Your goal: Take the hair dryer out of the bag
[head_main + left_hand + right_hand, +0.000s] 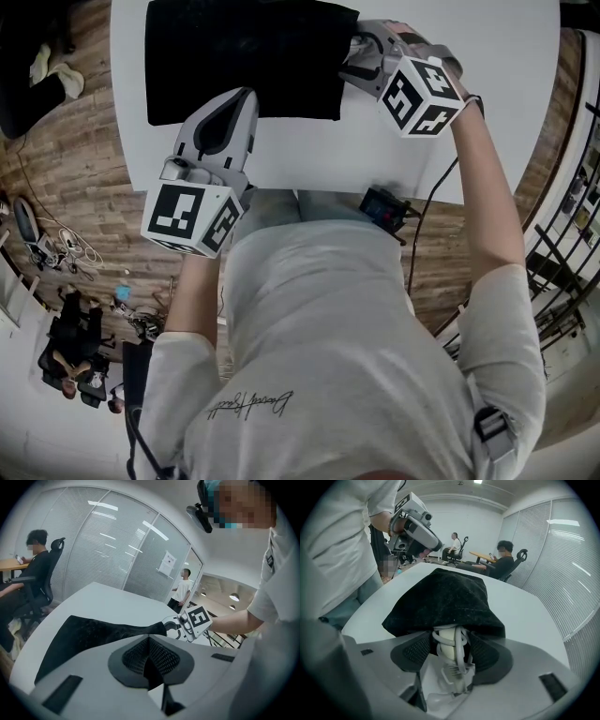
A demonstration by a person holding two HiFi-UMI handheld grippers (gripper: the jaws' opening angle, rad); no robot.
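A black cloth bag point(244, 56) lies flat on the white table point(375, 150). In the right gripper view its open end point(445, 602) faces my jaws. The white hair dryer handle point(446, 651), wound with its cord, sticks out of that opening. My right gripper point(449, 660) stands open around the handle, its pads close beside it; in the head view it point(352, 56) sits at the bag's right edge. The dryer's body is hidden inside the bag. My left gripper point(247, 97) is shut on the bag's near edge, dark fabric point(93, 634) pinched at its pads point(150, 660).
A small black device point(384, 206) with a cable hangs at the table's near edge beside the person's body. People sit at desks point(501, 559) behind the table, and another stands by the glass wall point(183, 590). Bare white tabletop surrounds the bag.
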